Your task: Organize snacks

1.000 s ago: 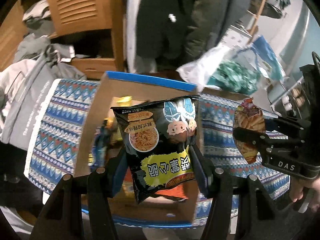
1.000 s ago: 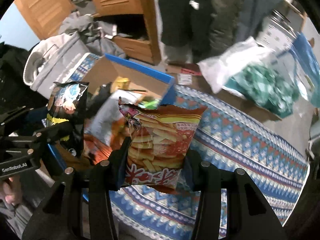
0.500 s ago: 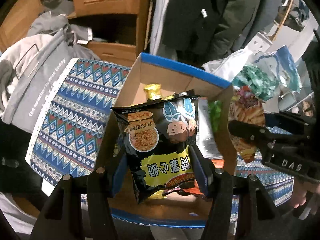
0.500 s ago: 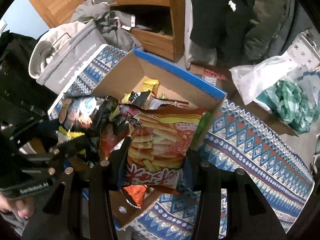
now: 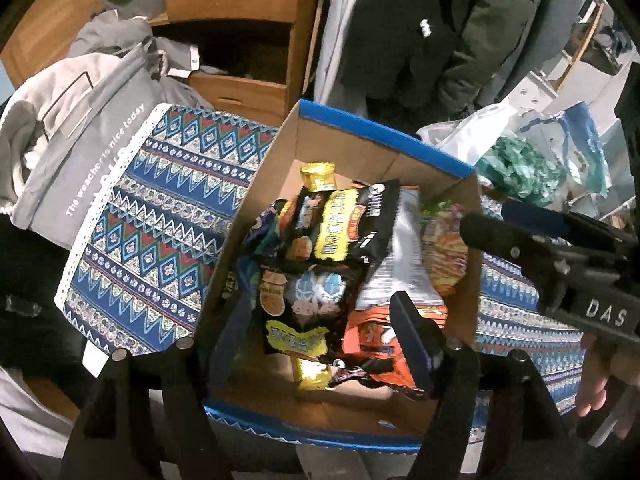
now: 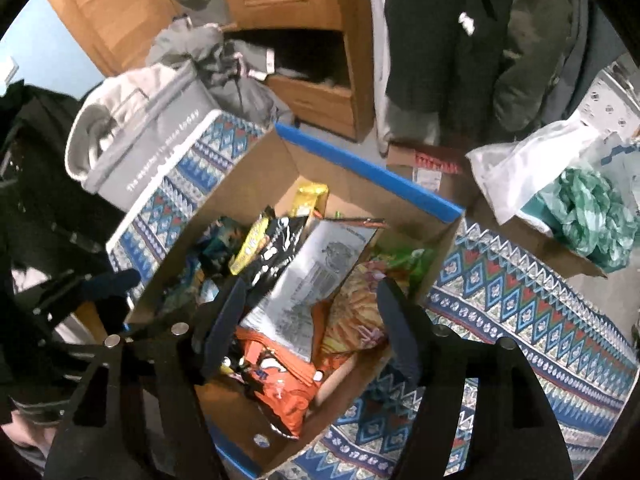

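Here, both hand-held grippers, left (image 5: pixel 320 320) and right (image 6: pixel 308 308), agape and empty above the snack box (image 5: pixel 384 136); "DAS" on the right.

A blue, red and white zigzag-patterned cloth (image 5: pixel 132 236) covered the surface. Beside its far left corner stood a grey fabric bag with white lettering (image 5: pixel 92 148), holding pale clothing. Behind were a louvred wooden cabinet (image 6: pixel 304 32) and dark hanging coats (image 6: pixel 452 28). To the right lay a white plastic bag (image 6: pixel 532 160) beside crumpled green-and-white material (image 6: pixel 592 212).
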{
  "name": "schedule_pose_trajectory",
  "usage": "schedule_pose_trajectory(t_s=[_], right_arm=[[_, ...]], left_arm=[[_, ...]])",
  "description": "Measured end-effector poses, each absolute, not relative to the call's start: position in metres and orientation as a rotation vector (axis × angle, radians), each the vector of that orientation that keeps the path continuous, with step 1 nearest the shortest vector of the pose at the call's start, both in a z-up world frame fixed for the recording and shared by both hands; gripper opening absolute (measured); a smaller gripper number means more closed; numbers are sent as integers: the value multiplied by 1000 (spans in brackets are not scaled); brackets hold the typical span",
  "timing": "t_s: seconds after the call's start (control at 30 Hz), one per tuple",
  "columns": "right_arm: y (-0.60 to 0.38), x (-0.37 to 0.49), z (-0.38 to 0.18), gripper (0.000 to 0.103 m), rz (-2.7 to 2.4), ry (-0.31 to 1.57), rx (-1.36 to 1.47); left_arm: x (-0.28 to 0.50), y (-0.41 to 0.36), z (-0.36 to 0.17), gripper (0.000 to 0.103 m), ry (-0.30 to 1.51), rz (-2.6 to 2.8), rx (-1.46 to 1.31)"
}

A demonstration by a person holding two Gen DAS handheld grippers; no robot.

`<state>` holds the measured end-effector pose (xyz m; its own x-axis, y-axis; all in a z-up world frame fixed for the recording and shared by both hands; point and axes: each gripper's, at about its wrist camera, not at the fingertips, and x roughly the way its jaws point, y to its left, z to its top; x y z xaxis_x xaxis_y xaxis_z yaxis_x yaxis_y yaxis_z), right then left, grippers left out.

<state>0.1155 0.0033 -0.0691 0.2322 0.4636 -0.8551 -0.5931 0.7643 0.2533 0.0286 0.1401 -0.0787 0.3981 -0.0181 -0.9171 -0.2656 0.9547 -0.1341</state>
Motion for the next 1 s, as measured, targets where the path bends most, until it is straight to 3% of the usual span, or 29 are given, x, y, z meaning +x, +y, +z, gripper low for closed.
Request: schedule_pose_trajectory(t_s=[0.33, 1.0], right_arm=[[-28, 99, -36, 76, 662, 1030, -91], [-95, 41, -3, 80, 607, 874, -50]], left_arm=[[5, 130, -37, 89, 1047, 166, -245], [-19, 90, 6, 93, 897, 148, -154]])
